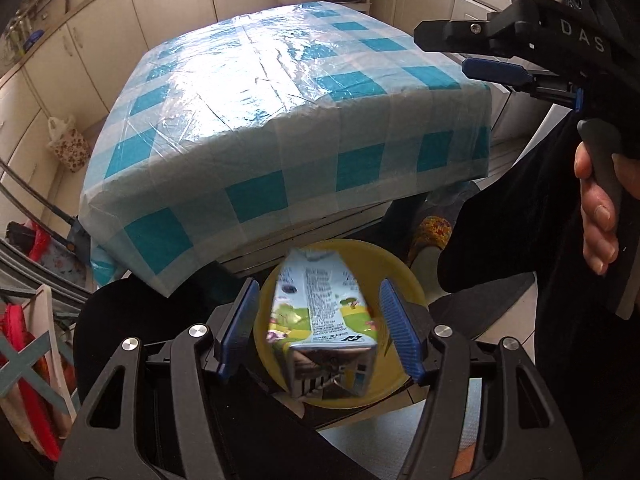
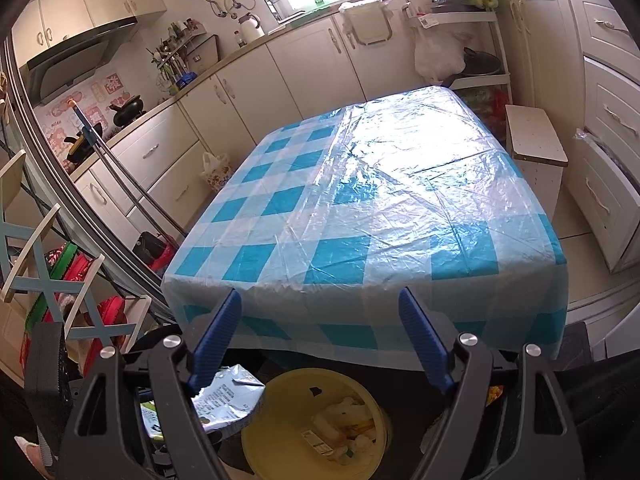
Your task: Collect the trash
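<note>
Milk carton seen loose between the parted pads of the left gripper above the yellow bin, right gripper agape and empty, checked surface apparently cleared, collection judged nearly complete.

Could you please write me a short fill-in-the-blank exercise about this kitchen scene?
1. The drink carton is between the pads of the left tongs, above a bin coloured ____.
2. The right tongs are open and hold ____.
3. The table's checked cloth is white and ____.
Missing words: yellow; nothing; blue.
</note>
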